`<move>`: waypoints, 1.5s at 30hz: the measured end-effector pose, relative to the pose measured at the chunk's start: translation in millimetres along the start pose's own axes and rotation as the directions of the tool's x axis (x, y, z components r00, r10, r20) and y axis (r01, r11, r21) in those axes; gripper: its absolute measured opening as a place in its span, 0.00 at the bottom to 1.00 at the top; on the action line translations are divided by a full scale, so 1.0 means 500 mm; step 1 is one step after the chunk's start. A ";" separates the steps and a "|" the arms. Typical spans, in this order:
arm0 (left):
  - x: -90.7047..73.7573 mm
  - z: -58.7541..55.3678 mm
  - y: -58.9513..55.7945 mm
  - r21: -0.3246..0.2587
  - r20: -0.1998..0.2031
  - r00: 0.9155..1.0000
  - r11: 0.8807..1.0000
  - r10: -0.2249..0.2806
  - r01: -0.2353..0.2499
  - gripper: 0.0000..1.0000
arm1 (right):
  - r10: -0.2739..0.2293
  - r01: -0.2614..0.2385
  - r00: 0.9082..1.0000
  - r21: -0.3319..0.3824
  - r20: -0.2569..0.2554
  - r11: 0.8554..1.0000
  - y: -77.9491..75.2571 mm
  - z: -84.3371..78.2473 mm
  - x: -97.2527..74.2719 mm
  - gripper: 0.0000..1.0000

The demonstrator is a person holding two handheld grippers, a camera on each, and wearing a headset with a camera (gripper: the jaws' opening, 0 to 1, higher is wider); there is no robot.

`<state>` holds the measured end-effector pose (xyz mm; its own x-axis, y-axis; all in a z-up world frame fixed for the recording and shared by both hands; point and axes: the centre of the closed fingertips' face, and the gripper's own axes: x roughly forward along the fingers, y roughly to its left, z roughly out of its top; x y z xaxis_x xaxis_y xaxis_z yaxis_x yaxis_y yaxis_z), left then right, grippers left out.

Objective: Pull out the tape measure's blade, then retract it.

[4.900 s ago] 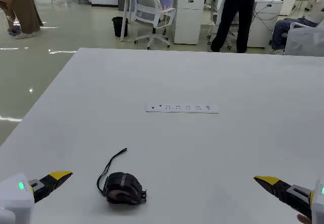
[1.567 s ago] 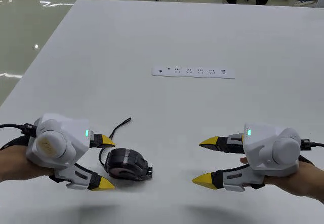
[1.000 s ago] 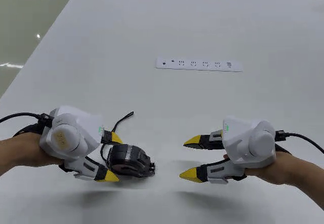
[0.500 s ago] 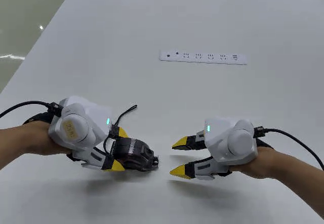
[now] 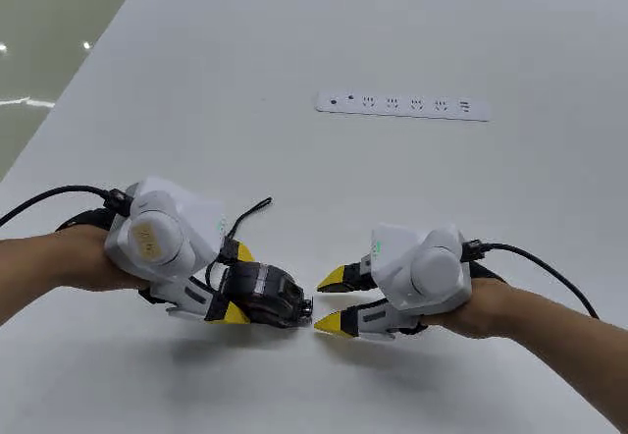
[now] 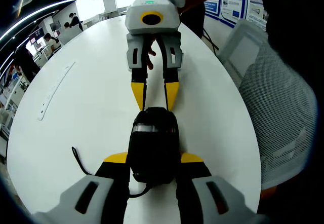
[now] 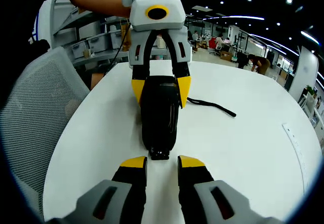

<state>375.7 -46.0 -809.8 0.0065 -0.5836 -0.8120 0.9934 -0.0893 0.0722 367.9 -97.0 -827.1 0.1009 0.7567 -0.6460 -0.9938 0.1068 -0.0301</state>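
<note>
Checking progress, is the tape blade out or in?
In. The tape shows no blade drawn out; its hook sits flush.

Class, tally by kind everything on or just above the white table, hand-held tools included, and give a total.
Tape measure: 1
Power strip: 1
Grippers: 2, the left gripper and the right gripper
Total: 4

From the headset we look steeply down at the white worktop. Our two gripper views sit low and close, facing each other along their yellow-tipped fingers; all three share the black rounded tape measure.
</note>
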 end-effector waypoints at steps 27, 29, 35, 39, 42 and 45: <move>-0.005 -0.006 -0.002 -0.079 -0.005 1.000 0.997 0.006 -0.007 0.28 | 0.031 -0.030 0.999 0.039 -0.037 0.999 0.003 0.001 0.031 0.14; -0.005 -0.006 -0.002 -0.079 -0.005 1.000 0.997 0.009 -0.009 0.27 | 0.029 -0.027 0.999 0.041 -0.040 0.999 0.002 0.001 0.030 0.14; -0.006 -0.007 -0.004 -0.077 -0.015 1.000 0.997 0.006 -0.007 0.27 | 0.035 -0.034 0.997 0.021 -0.063 0.999 0.006 -0.001 0.029 0.12; -0.006 -0.008 -0.004 -0.073 -0.023 1.000 0.997 0.006 -0.007 0.27 | 0.041 -0.042 0.996 0.000 -0.074 0.999 0.007 -0.002 0.028 0.11; -0.006 -0.008 -0.004 -0.074 -0.024 1.000 0.997 0.008 -0.010 0.27 | 0.040 -0.041 0.996 -0.008 -0.079 0.999 0.007 -0.001 0.029 0.11; -0.006 -0.009 -0.003 -0.072 -0.028 1.000 0.997 0.009 -0.011 0.27 | 0.041 -0.042 0.996 -0.008 -0.082 0.999 0.006 -0.001 0.027 0.11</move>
<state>374.7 -40.3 -809.9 0.0189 -0.5614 -0.8273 0.9989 -0.0246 0.0395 366.1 -86.7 -836.5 0.0562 0.7051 -0.7068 -0.9975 0.0698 -0.0096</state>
